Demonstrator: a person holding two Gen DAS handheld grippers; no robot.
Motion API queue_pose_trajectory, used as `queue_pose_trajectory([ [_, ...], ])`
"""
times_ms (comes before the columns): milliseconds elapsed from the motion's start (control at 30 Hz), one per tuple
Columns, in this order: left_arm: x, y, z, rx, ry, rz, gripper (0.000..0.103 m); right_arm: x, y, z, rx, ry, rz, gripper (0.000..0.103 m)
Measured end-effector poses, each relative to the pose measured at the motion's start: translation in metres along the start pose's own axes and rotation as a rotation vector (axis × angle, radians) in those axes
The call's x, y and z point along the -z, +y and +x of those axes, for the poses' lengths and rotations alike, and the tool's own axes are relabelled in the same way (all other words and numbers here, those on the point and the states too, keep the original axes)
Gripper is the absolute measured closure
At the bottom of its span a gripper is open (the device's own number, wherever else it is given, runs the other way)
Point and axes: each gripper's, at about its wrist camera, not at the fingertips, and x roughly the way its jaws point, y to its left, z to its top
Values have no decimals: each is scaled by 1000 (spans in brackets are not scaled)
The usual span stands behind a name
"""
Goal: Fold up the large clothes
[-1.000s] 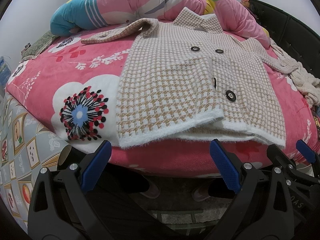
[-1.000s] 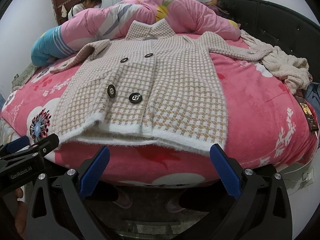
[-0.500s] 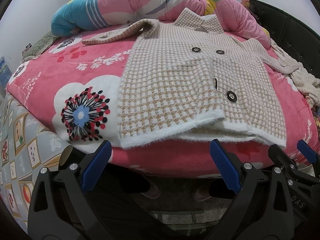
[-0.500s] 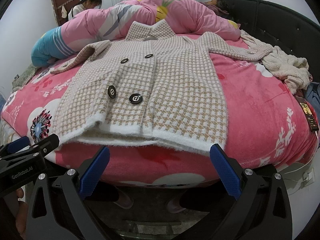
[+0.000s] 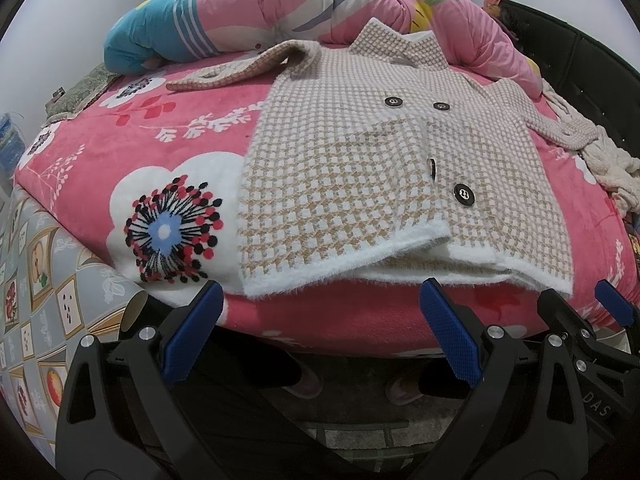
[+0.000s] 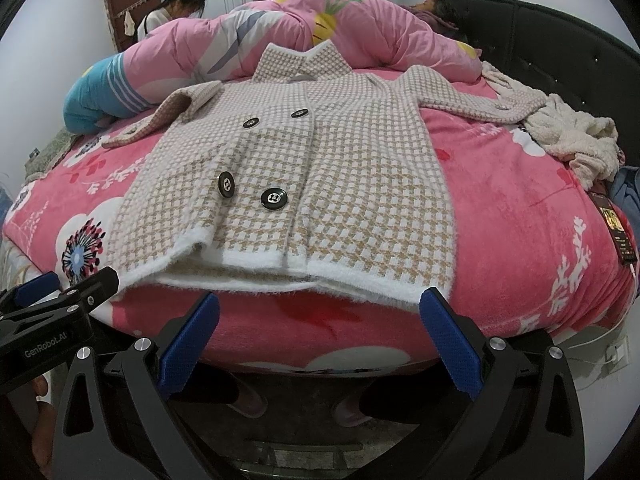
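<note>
A beige-and-white checked coat (image 5: 360,168) with black buttons lies spread flat on the pink flowered bed, collar at the far side, fluffy white hem at the near edge. It also shows in the right wrist view (image 6: 320,184). Its sleeves stretch out to both sides. My left gripper (image 5: 320,332) is open and empty, just below the hem's left part. My right gripper (image 6: 316,332) is open and empty, just below the hem's right part; its right fingertip (image 6: 436,308) is close to the hem corner. Neither touches the coat.
A rolled pink and blue quilt (image 6: 280,36) lies along the bed's far side. A cream knitted garment (image 6: 572,140) sits at the right by the black headboard (image 6: 560,40). A person (image 6: 176,8) stands at the back. The pink blanket (image 5: 100,152) covers the bed.
Both grippers have crept slightly closer to the coat's hem. The coat has not moved.
</note>
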Motion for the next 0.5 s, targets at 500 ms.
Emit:
queue_pose_trajectory([
  [500, -7, 9, -6, -4, -6, -2, 8, -1, 3, -2, -1, -5, -2, 5],
])
